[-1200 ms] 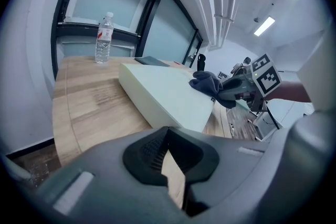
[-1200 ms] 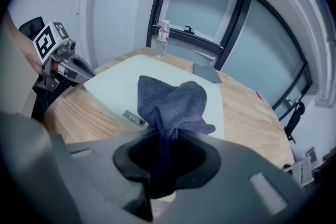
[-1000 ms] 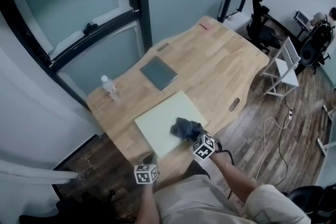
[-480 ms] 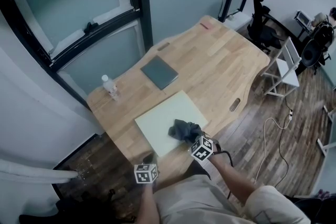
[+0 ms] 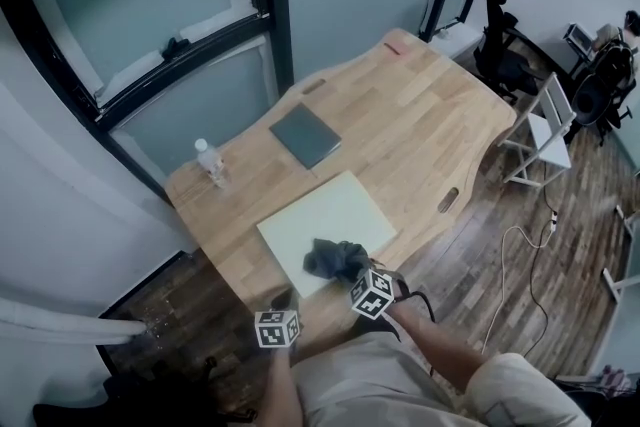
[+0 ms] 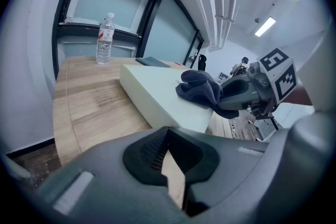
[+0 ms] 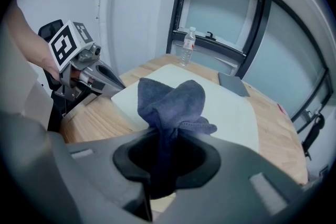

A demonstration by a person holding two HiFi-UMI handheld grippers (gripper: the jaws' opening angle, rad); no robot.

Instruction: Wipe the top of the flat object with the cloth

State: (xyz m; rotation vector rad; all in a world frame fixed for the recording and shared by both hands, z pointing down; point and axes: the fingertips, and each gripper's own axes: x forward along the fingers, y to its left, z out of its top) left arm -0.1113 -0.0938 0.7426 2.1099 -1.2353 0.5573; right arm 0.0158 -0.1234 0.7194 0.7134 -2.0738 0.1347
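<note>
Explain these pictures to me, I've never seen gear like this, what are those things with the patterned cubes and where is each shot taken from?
No robot here: a person holds a two-jaw gripper in each hand, and the patterned cubes are part of those grippers. The wide shot comes from a camera on the person's head, looking down; the other two come from cameras riding on each gripper. On the wooden table are a pale flat board, a dark grey slab and a water bottle. The right gripper is clamped on a dark cloth that rests on the board. The left gripper is by the table's near edge, jaws nearly together, holding nothing.
</note>
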